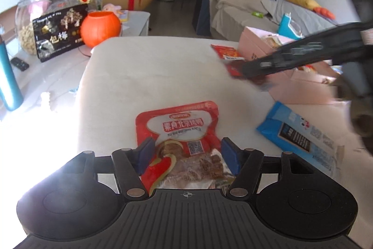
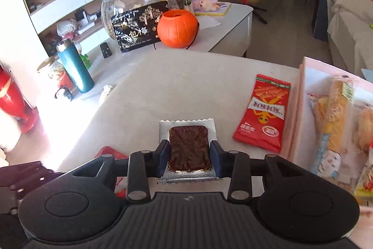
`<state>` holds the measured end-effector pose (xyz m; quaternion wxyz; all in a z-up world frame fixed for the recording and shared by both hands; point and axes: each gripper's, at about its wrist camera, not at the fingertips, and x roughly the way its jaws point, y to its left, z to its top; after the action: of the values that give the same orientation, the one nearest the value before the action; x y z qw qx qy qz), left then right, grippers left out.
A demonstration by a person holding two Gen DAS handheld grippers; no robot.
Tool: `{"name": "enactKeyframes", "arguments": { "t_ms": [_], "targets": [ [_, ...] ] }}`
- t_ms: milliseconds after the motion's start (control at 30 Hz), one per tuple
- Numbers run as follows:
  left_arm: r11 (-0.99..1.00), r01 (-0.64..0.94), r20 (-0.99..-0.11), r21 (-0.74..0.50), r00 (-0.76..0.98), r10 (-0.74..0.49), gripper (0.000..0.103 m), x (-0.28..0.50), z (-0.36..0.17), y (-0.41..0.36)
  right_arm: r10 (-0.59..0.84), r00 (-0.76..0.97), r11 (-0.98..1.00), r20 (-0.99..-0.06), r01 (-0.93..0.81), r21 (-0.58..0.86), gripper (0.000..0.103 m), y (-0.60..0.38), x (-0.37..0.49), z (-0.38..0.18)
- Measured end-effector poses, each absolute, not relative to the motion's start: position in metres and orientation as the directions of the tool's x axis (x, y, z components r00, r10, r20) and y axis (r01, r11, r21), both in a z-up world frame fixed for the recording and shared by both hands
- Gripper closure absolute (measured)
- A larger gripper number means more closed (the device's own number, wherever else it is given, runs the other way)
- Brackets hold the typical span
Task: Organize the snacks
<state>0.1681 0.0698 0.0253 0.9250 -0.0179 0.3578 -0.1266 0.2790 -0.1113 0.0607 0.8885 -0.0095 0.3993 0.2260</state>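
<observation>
**Snacks partly boxed, several packets left on the surface**

The left tool (image 1: 187,156) stood wide, its blue pads either side of a red duck-flavour snack packet (image 1: 179,139) that lay flat on the pale surface (image 1: 149,76); the pads did not appear to press it, so it read as open around the packet rather than gripping. The right tool (image 2: 189,155) was narrowed on a silver sachet with a dark brown filling (image 2: 188,148), its pads set against the two sides of the filling; that looked like a grip.

Outward from the right tool, at about 2 o'clock in the right wrist view, a red peanut packet (image 2: 263,113) lay on the surface just beside the wall of the pink box (image 2: 300,95). Inside the box at 3 o'clock several wrapped snacks (image 2: 335,113) already lay together. From the left tool, a blue pack (image 1: 298,132) lay at 3 o'clock near the box.

Judged from this, the job was part done: the box held some items, while the duck packet, the sachet, the peanut packet and perhaps the blue pack were yet to go in.
</observation>
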Motion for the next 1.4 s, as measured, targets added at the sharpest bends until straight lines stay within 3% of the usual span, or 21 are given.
{"name": "enactKeyframes", "arguments": {
  "t_ms": [267, 567, 633, 700, 733, 767, 900, 1000, 1100, 1167, 1400],
  "targets": [
    [0.980, 0.200, -0.696, -0.013, 0.702, -0.152, 0.011, 0.197, 0.014, 0.054, 0.230, 0.717, 0.964, -0.658, -0.260, 0.055, 0.066, -0.195, 0.180, 0.061],
    [0.964, 0.263, -0.713, -0.024, 0.672, -0.201, 0.012, 0.192, 0.015, 0.064, 0.081, 0.732, 0.996, -0.676, -0.089, 0.022, 0.064, -0.252, 0.138, 0.006],
    [0.965, 0.258, -0.718, -0.041, 0.664, -0.208, 0.015, 0.191, 0.018, 0.065, 0.100, 0.743, 0.994, -0.661, -0.096, 0.044, 0.056, -0.256, 0.134, 0.001],
    [0.959, 0.271, -0.707, -0.080, 0.663, -0.246, 0.036, 0.186, 0.023, 0.063, 0.111, 0.752, 0.994, -0.650, -0.090, 0.065, 0.041, -0.259, 0.133, -0.002],
    [0.955, 0.279, -0.703, -0.097, 0.660, -0.264, 0.036, 0.183, 0.025, 0.062, 0.109, 0.750, 0.994, -0.652, -0.084, 0.069, 0.037, -0.259, 0.135, -0.004],
    [0.948, 0.296, -0.695, -0.114, 0.658, -0.289, 0.044, 0.180, 0.028, 0.056, 0.109, 0.752, 0.994, -0.650, -0.084, 0.069, 0.037, -0.260, 0.135, -0.004],
    [0.930, 0.362, -0.695, -0.056, 0.654, -0.297, 0.046, 0.167, 0.032, 0.030, 0.116, 0.754, 0.993, -0.647, -0.083, 0.081, 0.035, -0.261, 0.133, -0.004],
    [0.933, 0.360, -0.709, 0.006, 0.660, -0.250, 0.041, 0.169, 0.031, 0.019, 0.114, 0.755, 0.993, -0.645, -0.079, 0.083, 0.034, -0.261, 0.133, -0.004],
    [0.929, 0.371, -0.752, 0.004, 0.613, -0.242, 0.024, 0.181, 0.021, 0.013, 0.111, 0.755, 0.994, -0.646, -0.081, 0.075, 0.032, -0.259, 0.133, -0.005],
    [0.921, 0.390, -0.747, 0.019, 0.617, -0.246, 0.021, 0.184, 0.019, 0.010, 0.107, 0.755, 0.994, -0.647, -0.085, 0.066, 0.030, -0.257, 0.133, -0.005],
    [0.905, 0.425, -0.760, 0.002, 0.589, -0.275, 0.018, 0.191, 0.020, 0.011, 0.102, 0.754, 0.995, -0.649, -0.090, 0.052, 0.028, -0.254, 0.132, -0.006]
  ]
}}
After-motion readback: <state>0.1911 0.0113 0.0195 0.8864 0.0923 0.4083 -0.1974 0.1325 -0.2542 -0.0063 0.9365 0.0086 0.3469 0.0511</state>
